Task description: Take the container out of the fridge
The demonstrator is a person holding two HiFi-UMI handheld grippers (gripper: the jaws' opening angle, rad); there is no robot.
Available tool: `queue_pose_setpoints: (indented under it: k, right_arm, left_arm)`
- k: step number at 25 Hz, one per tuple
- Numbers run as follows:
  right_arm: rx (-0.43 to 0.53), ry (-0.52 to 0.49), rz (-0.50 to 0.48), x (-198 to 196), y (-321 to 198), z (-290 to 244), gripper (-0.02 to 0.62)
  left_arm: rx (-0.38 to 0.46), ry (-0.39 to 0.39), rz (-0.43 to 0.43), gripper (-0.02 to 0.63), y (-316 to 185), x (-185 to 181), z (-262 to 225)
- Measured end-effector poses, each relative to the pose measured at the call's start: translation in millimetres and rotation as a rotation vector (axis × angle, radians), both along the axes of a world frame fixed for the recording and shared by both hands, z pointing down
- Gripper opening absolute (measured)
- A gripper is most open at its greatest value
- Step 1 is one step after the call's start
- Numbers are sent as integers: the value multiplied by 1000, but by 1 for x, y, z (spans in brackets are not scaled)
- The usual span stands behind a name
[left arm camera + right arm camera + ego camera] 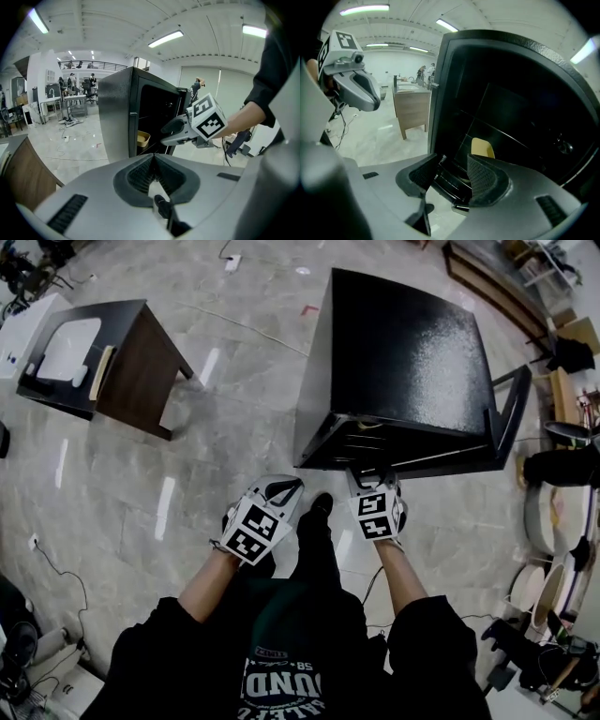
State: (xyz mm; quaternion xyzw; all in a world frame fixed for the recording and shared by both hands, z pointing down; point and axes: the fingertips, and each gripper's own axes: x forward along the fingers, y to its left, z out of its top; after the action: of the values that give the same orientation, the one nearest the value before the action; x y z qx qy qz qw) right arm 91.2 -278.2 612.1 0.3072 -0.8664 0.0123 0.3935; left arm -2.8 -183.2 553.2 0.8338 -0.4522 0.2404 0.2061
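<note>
Best seen from R tool [454,163], released: container [483,148] in fridge [511,84]; L tool [153,158] clenched.

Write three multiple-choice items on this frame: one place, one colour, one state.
1. Where is the pale yellow open-topped container?
A. inside the black boxy fridge
B. on the floor
C. on the wooden side table

2. What colour is the fridge's outside?
A. white
B. black
C. red

3. How do the jaws of the right tool stand?
A. shut on the container
B. pressed together, empty
C. apart, nothing gripped

Key:
1 A: the right gripper view shows it sitting in the open fridge's dark interior.
2 B: the head view shows a dark, speckled top and sides.
3 C: the pads are spread with nothing between them, and the container sits farther back.
</note>
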Motion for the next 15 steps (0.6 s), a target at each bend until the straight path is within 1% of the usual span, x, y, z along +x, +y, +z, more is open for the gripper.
queue_pose_setpoints:
  k: [6, 9, 15]
  right_arm:
    - [-39, 64, -12, -3, -10, 34, 197]
    - [-39, 91, -33, -6, -14, 48, 201]
    - [-16, 155, -103, -11, -33, 61, 202]
  left_arm:
    - [-22, 19, -2, 14, 10, 1, 6]
    - [-35, 18, -7, 14, 17, 1, 13]
    - [-55, 23, -48, 14, 27, -9, 25]
